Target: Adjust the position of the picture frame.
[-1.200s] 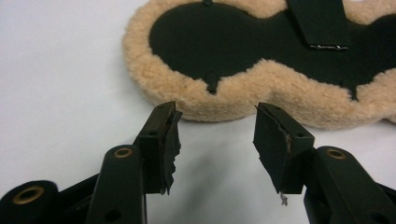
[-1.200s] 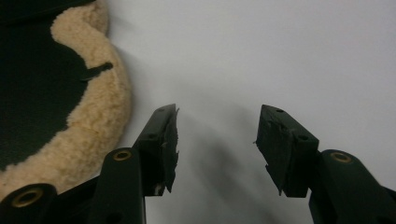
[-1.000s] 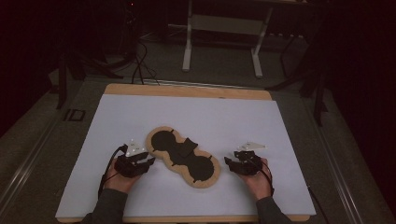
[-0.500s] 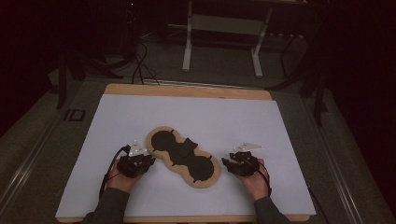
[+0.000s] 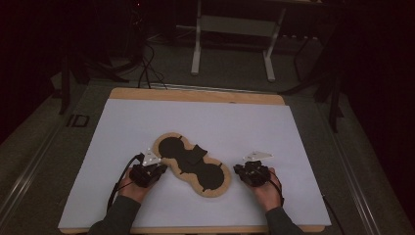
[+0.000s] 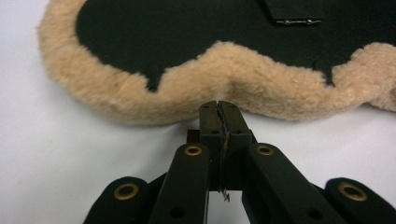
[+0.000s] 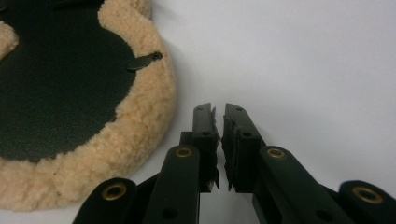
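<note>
A peanut-shaped pad (image 5: 193,164) lies flat mid-table, black in the middle with a tan fleece rim (image 6: 261,84). A black strap (image 5: 195,154) crosses its waist. My left gripper (image 5: 159,169) sits at the pad's near-left side. In the left gripper view its jaws (image 6: 218,105) are pressed together with nothing held, tips just short of the fleece. My right gripper (image 5: 241,169) rests on the table just right of the pad's right lobe (image 7: 56,93). Its jaws (image 7: 219,109) stand together apart from a sliver at the tips, holding nothing, beside the fleece.
A white sheet (image 5: 205,117) covers the wooden board (image 5: 195,95). White surface lies bare around the pad and toward the far edge. Beyond the table stand a metal frame (image 5: 232,44) and floor cables (image 5: 147,68) in the dark.
Both hands shifted only slightly beside the pad. The pad has not moved.
</note>
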`<state>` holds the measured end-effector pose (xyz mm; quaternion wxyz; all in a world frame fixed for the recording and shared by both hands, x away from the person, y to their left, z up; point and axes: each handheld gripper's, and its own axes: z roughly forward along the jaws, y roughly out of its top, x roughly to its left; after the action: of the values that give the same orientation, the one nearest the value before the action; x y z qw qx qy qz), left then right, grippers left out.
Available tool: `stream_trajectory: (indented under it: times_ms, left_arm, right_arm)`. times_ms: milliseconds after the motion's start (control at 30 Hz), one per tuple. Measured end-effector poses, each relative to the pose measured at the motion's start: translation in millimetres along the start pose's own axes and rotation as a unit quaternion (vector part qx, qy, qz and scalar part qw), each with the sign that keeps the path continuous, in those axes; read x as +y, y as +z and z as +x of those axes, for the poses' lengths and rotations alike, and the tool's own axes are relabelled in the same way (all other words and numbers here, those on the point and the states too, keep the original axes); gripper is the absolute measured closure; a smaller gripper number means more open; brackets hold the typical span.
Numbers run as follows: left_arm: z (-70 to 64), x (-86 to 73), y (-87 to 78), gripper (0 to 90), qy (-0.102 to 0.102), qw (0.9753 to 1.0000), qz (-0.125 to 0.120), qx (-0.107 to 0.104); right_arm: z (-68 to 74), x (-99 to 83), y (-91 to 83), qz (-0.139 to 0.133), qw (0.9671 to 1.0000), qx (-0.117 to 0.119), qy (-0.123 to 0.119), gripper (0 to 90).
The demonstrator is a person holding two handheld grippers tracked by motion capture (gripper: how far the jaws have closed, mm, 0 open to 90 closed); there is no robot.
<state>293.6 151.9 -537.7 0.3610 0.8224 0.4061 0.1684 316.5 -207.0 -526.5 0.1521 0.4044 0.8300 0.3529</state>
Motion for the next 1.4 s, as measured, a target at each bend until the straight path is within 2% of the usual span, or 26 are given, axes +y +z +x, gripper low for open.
stream_trajectory:
  times_ms: [233, 400, 467, 667, 800, 1233, 1400]
  left_arm:
    - [-8.3, 3.5, 7.9, 89.9, 0.003, 1.0, 0.003, 0.007]
    - [-8.0, 4.0, 8.4, 89.9, 0.007, 0.9999, 0.003, 0.007]
    - [-8.1, 4.2, 8.7, 89.9, 0.009, 0.9999, 0.003, 0.008]
    - [-7.3, 5.3, 9.7, 90.0, 0.013, 0.9999, 0.005, 0.007]
    - [-6.4, 6.0, 11.0, 90.0, 0.005, 1.0, 0.003, 0.004]
    - [-8.2, 8.0, 12.8, 90.0, 0.006, 0.9999, 0.006, 0.013]
    - [-14.9, 7.0, 12.6, 90.0, 0.011, 0.9994, 0.005, 0.032]
  right_arm:
    - [1.6, 1.1, 4.1, -0.004, 0.9998, 0.016, 0.012, 85.2]
    - [8.1, 1.8, 8.7, 0.003, 0.9997, 0.025, 0.0, 85.2]
    - [11.1, 2.0, 10.2, 0.005, 0.9995, 0.029, -0.005, 87.9]
    - [13.2, 1.8, 10.5, 0.009, 0.9993, 0.034, -0.012, 89.9]
    - [14.0, 1.9, 9.8, 0.012, 0.9993, 0.032, -0.017, 90.0]
    - [14.2, 1.8, 8.7, 0.016, 0.999, 0.036, -0.021, 90.0]
    - [14.3, 1.9, 9.7, 0.017, 0.999, 0.036, -0.021, 90.0]
